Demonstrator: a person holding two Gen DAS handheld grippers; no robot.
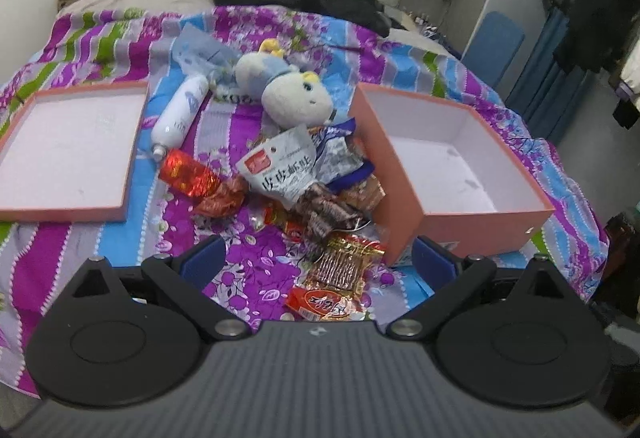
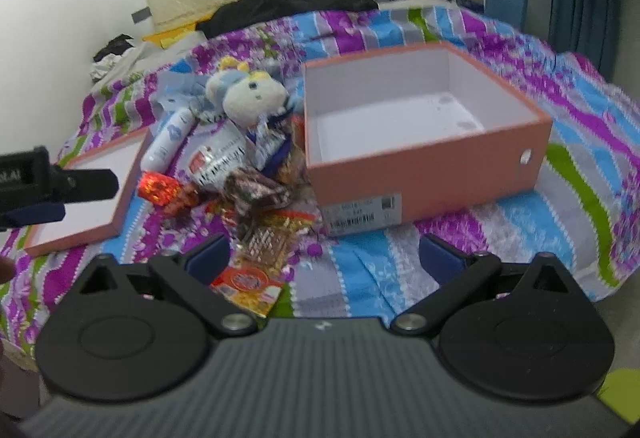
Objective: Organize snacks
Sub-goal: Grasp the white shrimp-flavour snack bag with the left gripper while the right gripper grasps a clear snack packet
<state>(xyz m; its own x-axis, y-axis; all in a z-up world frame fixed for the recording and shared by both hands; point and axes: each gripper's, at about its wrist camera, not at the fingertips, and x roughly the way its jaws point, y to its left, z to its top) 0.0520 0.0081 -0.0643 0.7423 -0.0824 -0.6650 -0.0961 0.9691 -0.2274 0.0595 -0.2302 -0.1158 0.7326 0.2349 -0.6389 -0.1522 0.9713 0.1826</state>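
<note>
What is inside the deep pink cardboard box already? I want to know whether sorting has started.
Nothing: the deep pink cardboard box shows only its bare white floor with a few faint marks. Its near wall hides the floor strip just behind it. The snack packets all lie outside, on the bedspread.

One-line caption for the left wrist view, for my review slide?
Open left gripper above a snack pile on a floral bedspread, between a pink box and its lid.

Both wrist cams: bed [image 1: 280, 262], probably near
</note>
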